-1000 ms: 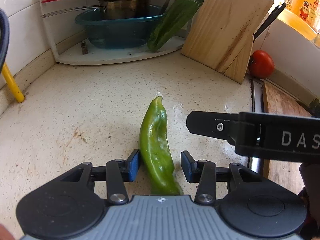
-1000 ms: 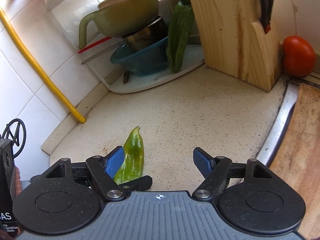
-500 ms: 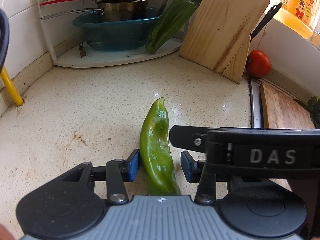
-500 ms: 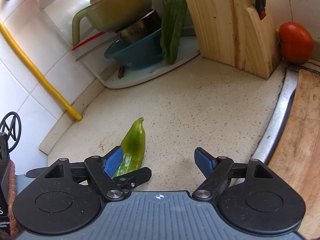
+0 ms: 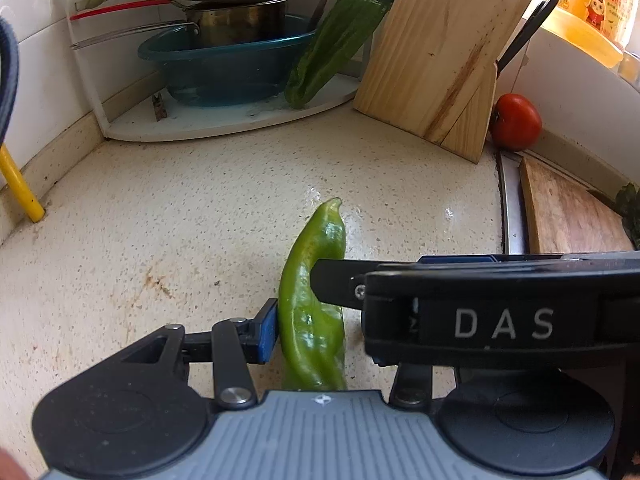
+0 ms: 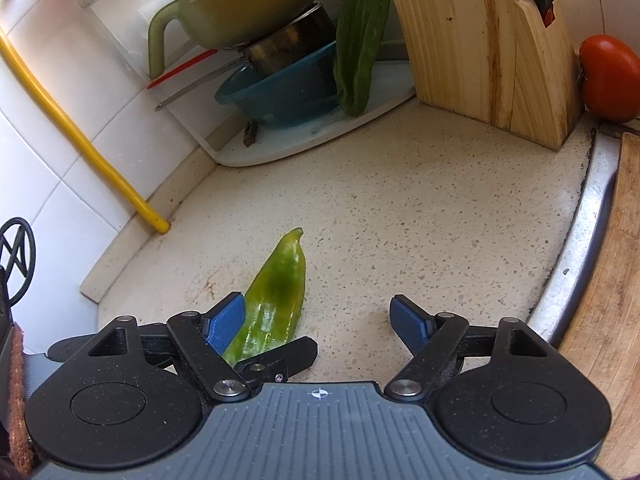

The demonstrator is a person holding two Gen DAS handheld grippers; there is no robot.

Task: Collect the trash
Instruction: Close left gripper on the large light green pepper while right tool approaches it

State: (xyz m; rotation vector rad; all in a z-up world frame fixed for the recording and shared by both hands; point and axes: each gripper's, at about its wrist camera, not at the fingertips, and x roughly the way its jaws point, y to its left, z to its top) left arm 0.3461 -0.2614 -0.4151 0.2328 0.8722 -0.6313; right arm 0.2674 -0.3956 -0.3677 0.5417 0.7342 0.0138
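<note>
Lying on a speckled countertop (image 6: pixel 400 208), a green pepper (image 5: pixel 310 304) sits gripped by the left tool (image 5: pixel 320 330); right tool (image 6: pixel 320 320) gapes empty.

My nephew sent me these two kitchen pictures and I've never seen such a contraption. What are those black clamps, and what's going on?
They are two hand-held grippers, each carrying a camera that looks along its fingers; one picture comes from each. The left gripper straddles a pale green pepper lying on the speckled countertop; whether it pinches is unclear. The right gripper, jaws wide and empty, reaches across beside it. Behind stand a wooden knife block, a tomato and a darker pepper.
</note>
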